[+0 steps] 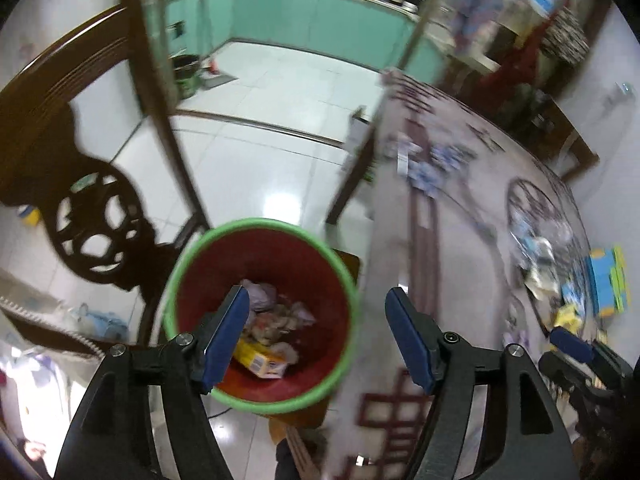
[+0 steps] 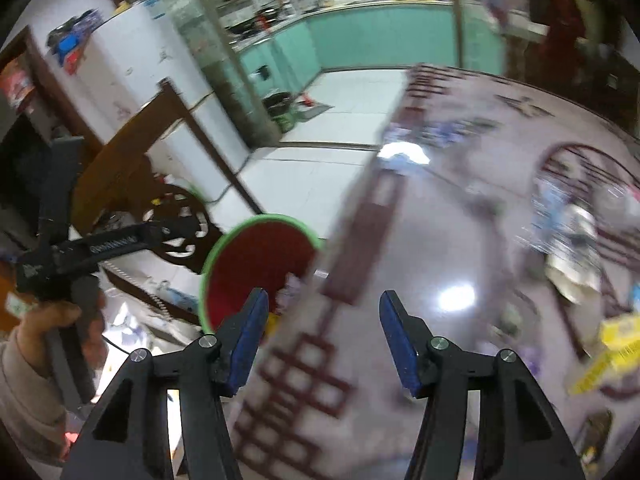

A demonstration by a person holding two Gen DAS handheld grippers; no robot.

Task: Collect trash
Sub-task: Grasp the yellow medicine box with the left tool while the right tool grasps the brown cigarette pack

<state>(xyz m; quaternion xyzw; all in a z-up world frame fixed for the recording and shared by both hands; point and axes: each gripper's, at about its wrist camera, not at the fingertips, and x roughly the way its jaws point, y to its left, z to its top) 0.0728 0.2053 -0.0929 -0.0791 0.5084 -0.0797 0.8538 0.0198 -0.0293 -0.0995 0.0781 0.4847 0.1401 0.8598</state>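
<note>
A red waste bin with a green rim (image 1: 256, 248) stands on the floor beside the table; inside lie crumpled wrappers (image 1: 276, 312) and a yellow box (image 1: 262, 362). My left gripper (image 1: 316, 336) hangs above the bin's right side, open, nothing between its blue pads. In the right wrist view the same bin (image 2: 256, 256) shows at lower left, partly hidden by the table edge. My right gripper (image 2: 324, 336) is open and empty over the table's left edge. More trash lies blurred on the table (image 2: 460, 240): a yellow box (image 2: 616, 344) and wrappers (image 2: 576, 268).
A dark carved wooden chair (image 1: 92, 216) stands left of the bin. The patterned table (image 1: 460, 208) carries a blue and yellow box (image 1: 608, 280) and scattered wrappers (image 1: 540, 260). A hand (image 2: 52, 320) holds the left gripper. Teal kitchen cabinets (image 1: 288, 16) line the back, across white floor tiles.
</note>
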